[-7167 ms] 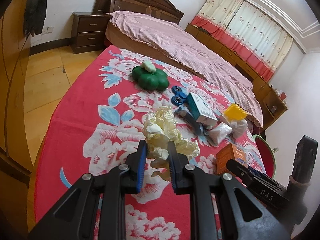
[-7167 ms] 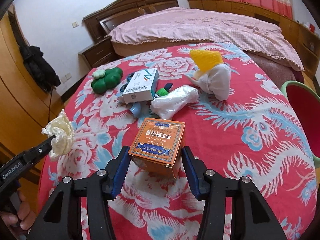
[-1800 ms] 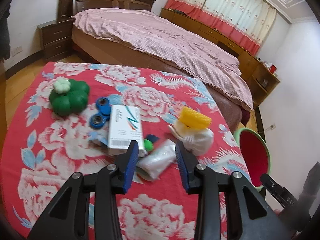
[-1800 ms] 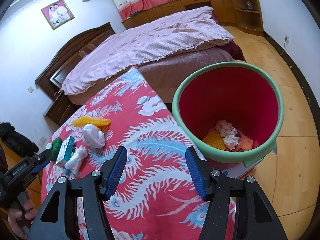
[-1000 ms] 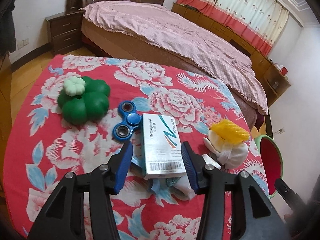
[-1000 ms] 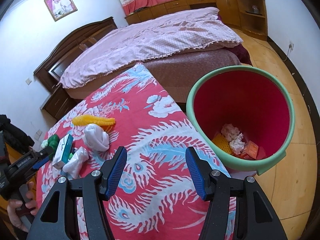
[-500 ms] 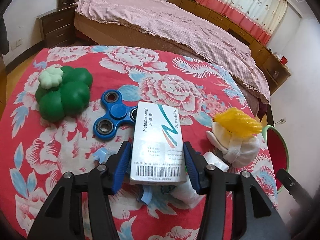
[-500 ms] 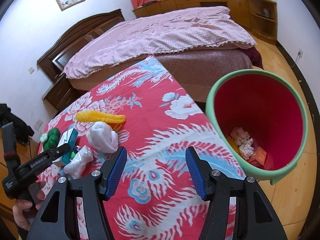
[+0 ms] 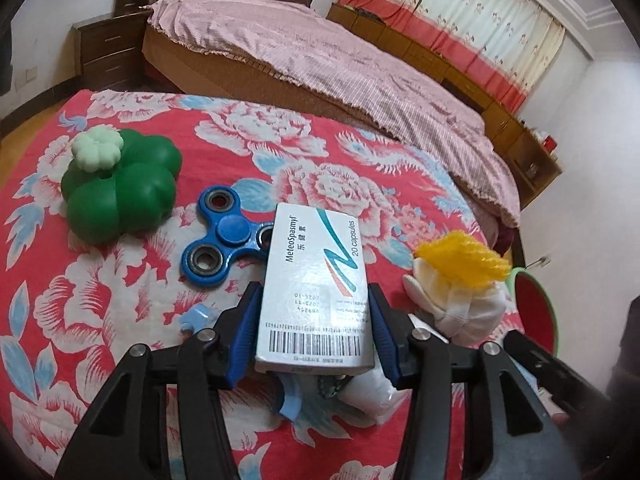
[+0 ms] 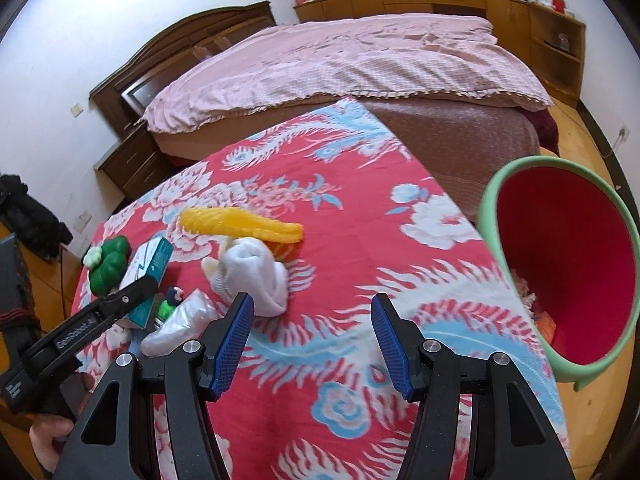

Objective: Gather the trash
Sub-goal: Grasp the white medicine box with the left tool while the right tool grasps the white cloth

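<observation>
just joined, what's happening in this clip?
A person is clearing trash off a table covered in a red floral cloth. The left gripper straddles the white medicine box; whether its pads are pressing yet is unclear. The right gripper is open and empty, over the cloth beside the red bin, which already holds some scraps.

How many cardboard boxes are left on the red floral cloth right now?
1: the white medicine box sits between the left gripper fingers, beside the blue spinner. Others may hide under the pile.
</observation>
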Tool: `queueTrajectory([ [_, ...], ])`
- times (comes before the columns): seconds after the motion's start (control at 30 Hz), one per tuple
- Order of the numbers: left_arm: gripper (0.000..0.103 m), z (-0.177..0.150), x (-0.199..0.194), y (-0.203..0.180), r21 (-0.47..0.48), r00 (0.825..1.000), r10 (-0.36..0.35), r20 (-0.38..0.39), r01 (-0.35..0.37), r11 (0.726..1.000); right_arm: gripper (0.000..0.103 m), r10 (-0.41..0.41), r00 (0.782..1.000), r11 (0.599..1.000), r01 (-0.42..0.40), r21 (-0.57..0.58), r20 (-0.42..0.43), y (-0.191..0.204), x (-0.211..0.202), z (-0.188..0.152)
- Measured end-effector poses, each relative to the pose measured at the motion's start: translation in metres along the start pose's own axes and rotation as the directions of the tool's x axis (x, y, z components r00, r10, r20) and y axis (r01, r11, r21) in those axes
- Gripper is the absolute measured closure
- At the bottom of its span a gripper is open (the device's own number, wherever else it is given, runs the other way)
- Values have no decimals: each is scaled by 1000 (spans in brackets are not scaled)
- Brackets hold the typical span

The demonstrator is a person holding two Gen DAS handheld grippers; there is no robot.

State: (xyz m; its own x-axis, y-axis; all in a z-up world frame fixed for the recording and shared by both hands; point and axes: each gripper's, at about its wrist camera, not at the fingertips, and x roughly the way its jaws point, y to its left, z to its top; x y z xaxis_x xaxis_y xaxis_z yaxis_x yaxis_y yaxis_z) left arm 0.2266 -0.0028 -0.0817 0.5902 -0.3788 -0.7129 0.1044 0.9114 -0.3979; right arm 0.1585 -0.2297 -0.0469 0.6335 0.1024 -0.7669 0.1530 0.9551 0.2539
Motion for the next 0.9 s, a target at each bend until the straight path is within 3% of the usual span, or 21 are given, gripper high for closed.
queueTrajectory([
  [0.33,51,4,-19,5,-11,997,-38,69,39,999,41,23,999,998,-24,-54,-26,24,23,2],
  [0.37,51,3,-19,5,-13,997,-42,68,43,999,44,27,999,998,-29,-56,-26,25,24,2],
  [0.43,51,2,-19,6,-15,997,-48,64,49,999,65,35,999,997,-37,-66,-28,29,27,1],
  [0.63,51,1,-20,6,-19,997,-54,61,56,998,85,53,998,995,-55,-85,-25,34,28,-2],
  [0.9,51,-1,-26,-1,-5,996,-56,71,56,998,88,74,997,993,-73,-91,9,30,1,-10],
])
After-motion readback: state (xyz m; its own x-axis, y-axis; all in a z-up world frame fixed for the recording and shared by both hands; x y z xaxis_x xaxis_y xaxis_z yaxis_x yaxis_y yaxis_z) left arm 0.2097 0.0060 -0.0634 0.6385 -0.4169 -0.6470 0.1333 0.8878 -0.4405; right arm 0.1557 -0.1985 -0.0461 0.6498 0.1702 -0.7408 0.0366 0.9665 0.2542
